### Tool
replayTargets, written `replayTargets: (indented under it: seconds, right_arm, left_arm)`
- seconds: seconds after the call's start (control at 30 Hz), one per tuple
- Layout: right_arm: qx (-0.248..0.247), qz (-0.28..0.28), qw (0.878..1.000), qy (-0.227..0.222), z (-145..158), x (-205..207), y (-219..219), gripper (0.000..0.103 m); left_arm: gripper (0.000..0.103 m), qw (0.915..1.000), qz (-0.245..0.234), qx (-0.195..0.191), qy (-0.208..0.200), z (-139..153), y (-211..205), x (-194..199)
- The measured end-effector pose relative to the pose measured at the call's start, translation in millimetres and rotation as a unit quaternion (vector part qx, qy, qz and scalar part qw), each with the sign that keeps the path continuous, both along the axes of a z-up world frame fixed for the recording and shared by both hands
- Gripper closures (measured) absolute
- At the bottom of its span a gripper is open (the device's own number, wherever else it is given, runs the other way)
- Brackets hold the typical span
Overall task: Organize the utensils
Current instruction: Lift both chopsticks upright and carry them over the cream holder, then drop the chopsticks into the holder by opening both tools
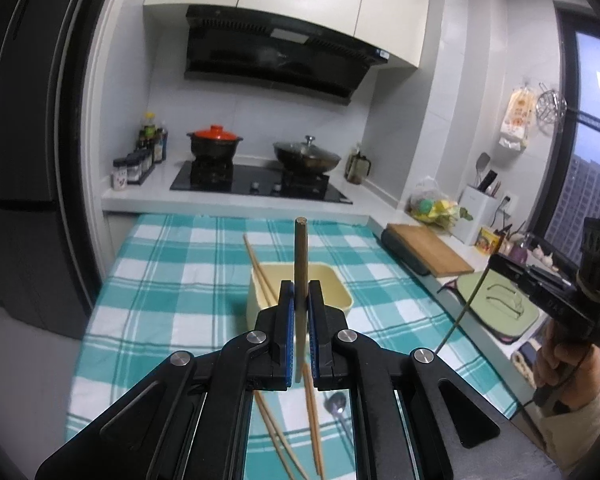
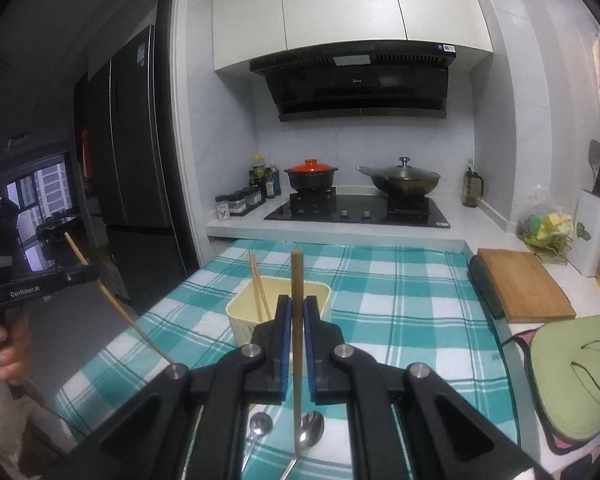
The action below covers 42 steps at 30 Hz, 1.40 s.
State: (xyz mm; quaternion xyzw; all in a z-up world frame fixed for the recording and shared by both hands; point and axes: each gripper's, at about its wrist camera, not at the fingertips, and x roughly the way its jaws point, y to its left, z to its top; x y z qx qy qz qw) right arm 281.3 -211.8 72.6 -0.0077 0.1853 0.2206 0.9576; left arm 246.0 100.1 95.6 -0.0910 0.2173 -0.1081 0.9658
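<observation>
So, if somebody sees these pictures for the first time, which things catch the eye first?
Probably the chopstick standing upright, pinched in the left gripper, and another chopstick pinched the same way in the right gripper. Just behind them, a yellow box with two chopsticks inside stands on the green checked cloth.

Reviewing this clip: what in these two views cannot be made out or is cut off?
- Left wrist view: the left tongs hide the near wall of the cream container and the middle of the loose chopsticks on the cloth.
- Right wrist view: the right tongs cover the handles of the two spoons; the bottom edge cuts them off.
- Both views: the container floor is hidden, so its contents beyond two leaning chopsticks are unclear.
</observation>
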Motion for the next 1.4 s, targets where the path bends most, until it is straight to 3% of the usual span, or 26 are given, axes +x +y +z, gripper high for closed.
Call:
replayTargets:
  seconds: [0.23,0.43,0.57,0.7,0.87,1.03,1.07,1.1,1.13,1.17,1.2,1.27,1.4]
  right_arm:
    - [0.016,0.011,0.998,-0.056,44.3,32.4,33.8,0.097]
    - [0.019,0.001,0.996,-0.089,54.5,79.2,71.0,0.097]
    - [0.019,-0.023,0.997,-0.073,32.0,117.7,90.6,0.097]
    - [0.019,-0.035,0.997,-0.062,-4.1,148.0,99.4,0.097]
    - [0.002,-0.035,0.999,0.019,-51.8,185.0,108.5,0.097]
    - [-0.011,-0.038,0.997,0.066,-74.2,202.4,108.4,0.096]
    - [-0.016,-0.037,0.997,0.07,-75.3,204.4,110.0,0.096]
    - [-0.021,-0.038,0.996,0.073,-75.9,205.1,110.6,0.096]
    - [-0.025,-0.037,0.996,0.077,-75.6,206.8,110.9,0.095]
    - [-0.03,-0.035,0.995,0.083,-74.5,209.0,111.7,0.086]
    - [-0.034,-0.033,0.995,0.086,-72.2,209.4,112.1,0.063]
    - [-0.03,-0.027,0.996,0.078,-62.6,200.8,108.1,0.044]
    - [-0.037,-0.007,0.998,0.058,-38.0,165.4,89.4,0.044]
  left_arm:
    - [0.098,0.9988,0.025,-0.007,-0.041,26.7,-7.2,51.9]
    - [0.098,0.9986,0.039,-0.002,-0.037,12.0,-21.2,108.1]
    - [0.098,0.9985,0.052,0.004,-0.015,-16.7,-27.3,141.7]
    - [0.098,0.9971,0.07,-0.019,0.023,-49.8,-23.0,172.2]
    - [0.098,0.9921,0.067,-0.036,0.1,-85.2,-23.4,199.8]
    - [0.098,0.9887,0.067,-0.006,0.134,-98.4,-33.4,209.5]
    - [0.095,0.9882,0.072,-0.004,0.136,-98.0,-33.5,209.1]
    - [0.084,0.9878,0.072,-0.003,0.138,-97.0,-32.8,208.5]
    - [0.064,0.9875,0.074,-0.001,0.139,-95.4,-30.8,207.8]
    - [0.055,0.9876,0.078,0.005,0.136,-92.9,-28.8,204.2]
    - [0.045,0.9879,0.085,0.014,0.129,-88.9,-25.9,197.3]
    - [0.037,0.9891,0.084,0.031,0.116,-81.0,-19.7,182.9]
    - [0.02,0.9874,0.069,0.077,0.12,-76.0,-5.7,131.0]
